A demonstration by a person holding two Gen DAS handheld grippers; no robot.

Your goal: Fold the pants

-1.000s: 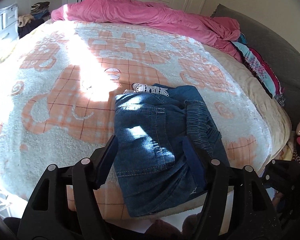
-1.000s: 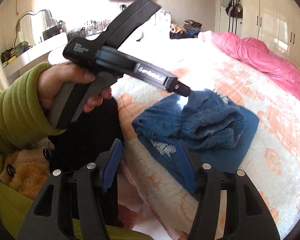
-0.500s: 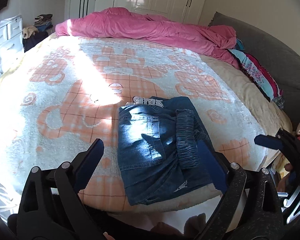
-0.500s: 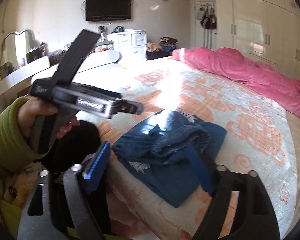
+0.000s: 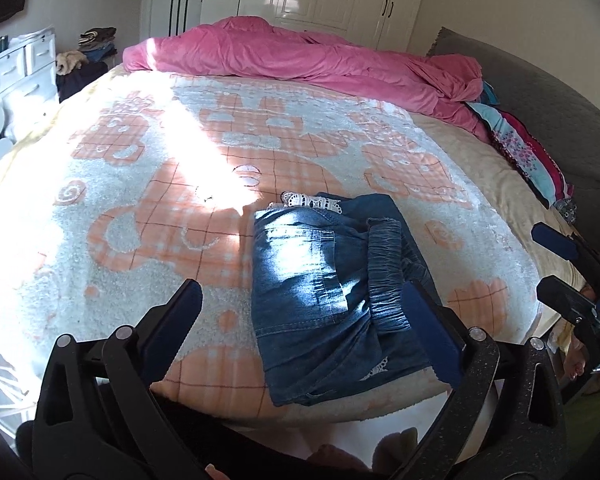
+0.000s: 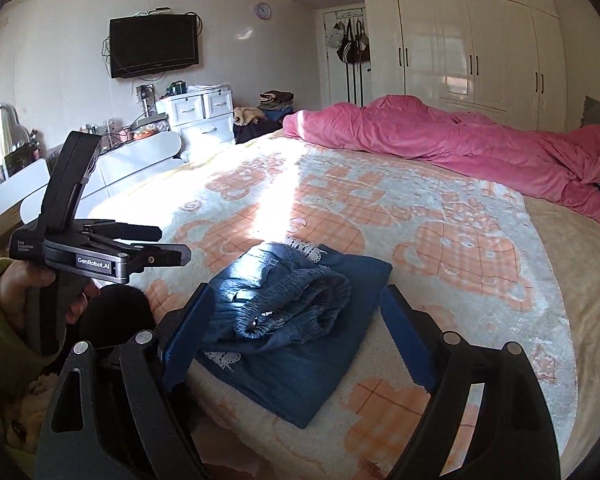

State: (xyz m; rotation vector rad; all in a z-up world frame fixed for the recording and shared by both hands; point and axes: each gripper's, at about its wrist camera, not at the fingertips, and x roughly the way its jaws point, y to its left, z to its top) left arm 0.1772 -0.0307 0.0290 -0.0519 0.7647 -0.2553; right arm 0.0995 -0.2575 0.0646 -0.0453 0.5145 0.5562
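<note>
A pair of blue denim pants [image 5: 332, 292] lies folded into a compact bundle near the front edge of the bed, elastic waistband on top and white lace trim at the far end. It also shows in the right wrist view [image 6: 296, 320]. My left gripper [image 5: 312, 332] is open and empty, held back above the bed edge in front of the pants. My right gripper [image 6: 296, 344] is open and empty, also held back from the pants. The left gripper appears in the right wrist view [image 6: 100, 256], and the right gripper at the left view's right edge [image 5: 572, 276].
The bed carries a white and orange patterned blanket [image 5: 172, 184]. A pink duvet [image 5: 308, 60] is bunched at the far side, with colourful clothes [image 5: 524, 148] by the grey headboard. White drawers [image 6: 204, 116], a dresser and wardrobes [image 6: 480, 44] line the walls.
Both grippers have pulled back and up away from the pants and opened wider. The folded pants stay where they lay on the bed.
</note>
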